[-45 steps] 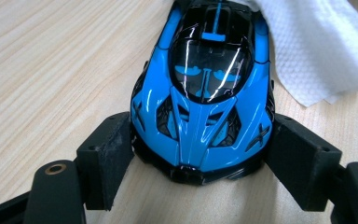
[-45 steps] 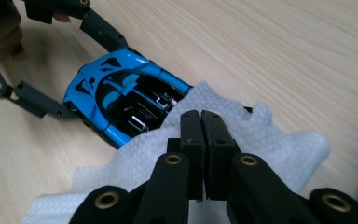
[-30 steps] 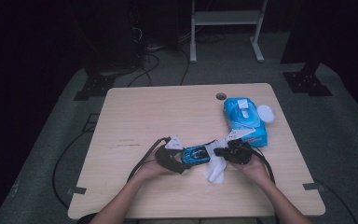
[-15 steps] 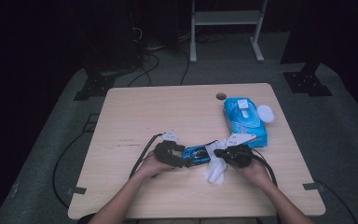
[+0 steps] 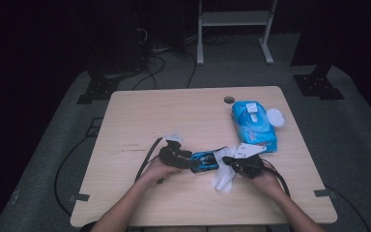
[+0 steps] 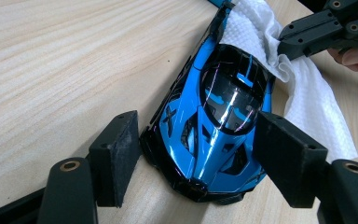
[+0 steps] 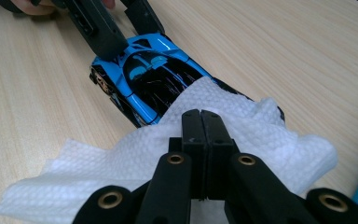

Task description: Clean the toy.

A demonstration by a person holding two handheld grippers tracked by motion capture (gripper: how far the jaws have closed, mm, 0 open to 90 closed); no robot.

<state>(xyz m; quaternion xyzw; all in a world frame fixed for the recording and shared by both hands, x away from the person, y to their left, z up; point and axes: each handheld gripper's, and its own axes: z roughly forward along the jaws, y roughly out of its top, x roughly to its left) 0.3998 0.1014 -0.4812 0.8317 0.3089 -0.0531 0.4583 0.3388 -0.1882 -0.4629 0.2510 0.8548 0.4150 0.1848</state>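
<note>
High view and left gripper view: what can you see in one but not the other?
Just the high view has the blue wipes pack, its round white lid, the table's hole and the person's forearms. Just the left gripper view has the car's shiny black roof up close, and the left gripper with its jaws beside the nose. Both have the blue toy car, the white wipe and the wooden table.

I see the toy car (image 6: 214, 135) as glossy blue plastic with shiny black panels and a mirror-like dark canopy that throws back the light. At its 1 o'clock, the wipe (image 7: 135, 163) looks like soft white paper cloth, matt, with a fine dimpled emboss. My counter (image 5: 174, 116) is pale wood grain, smooth and matt. The jaws carry matt black plastic with slightly rough, foam-like pads (image 6: 121, 149). The wipes pack (image 5: 253, 125) looks like shiny blue film.
</note>
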